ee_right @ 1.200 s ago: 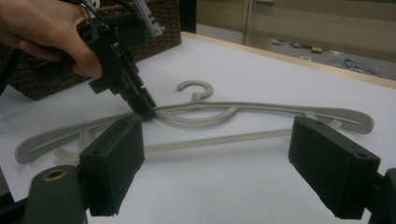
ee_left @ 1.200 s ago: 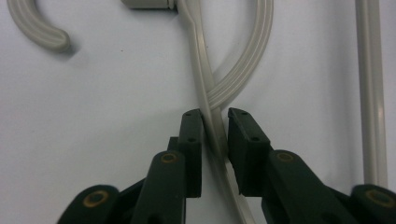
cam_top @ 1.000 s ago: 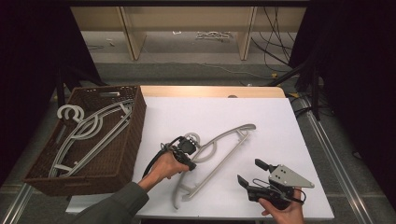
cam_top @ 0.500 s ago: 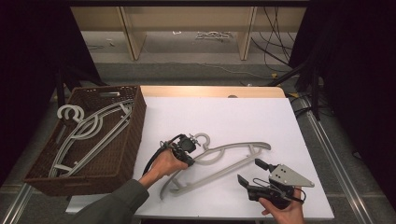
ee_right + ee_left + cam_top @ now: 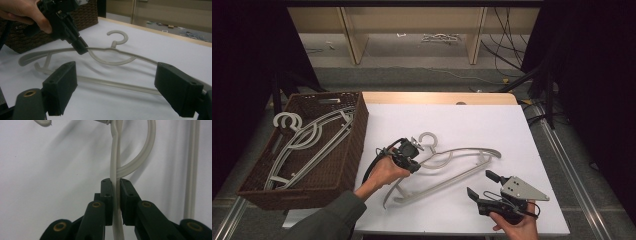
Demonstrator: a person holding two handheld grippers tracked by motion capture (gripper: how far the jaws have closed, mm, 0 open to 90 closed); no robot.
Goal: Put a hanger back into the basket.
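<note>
On the white table top point(image 5: 512, 125), the work is sitting at its pick-up stage: the left gripper point(image 5: 410, 156) is clamping the upper arm of a pale grey plastic hanger point(image 5: 452, 167), its jaws having just been closing until both pads point(image 5: 107, 195) are pressing on the thin strip between them. Beside the table's left edge, a brown wicker basket point(image 5: 354, 145) is already holding several hangers of the same kind point(image 5: 307, 142), so part of the sorting is looking done, while this hanger is remaining to be carried across and laid in. It is lying near the middle of the table, hook point(image 5: 428, 140) pointing away from the person, with a curved shoulder bar, a straight lower bar and a looped inner brace; whether it is fully resting on the surface or slightly lifted at the gripped end is hard to judge. Nearer the person, the right gripper point(image 5: 486, 186) is standing wide apart and empty, facing the hanger.
</note>
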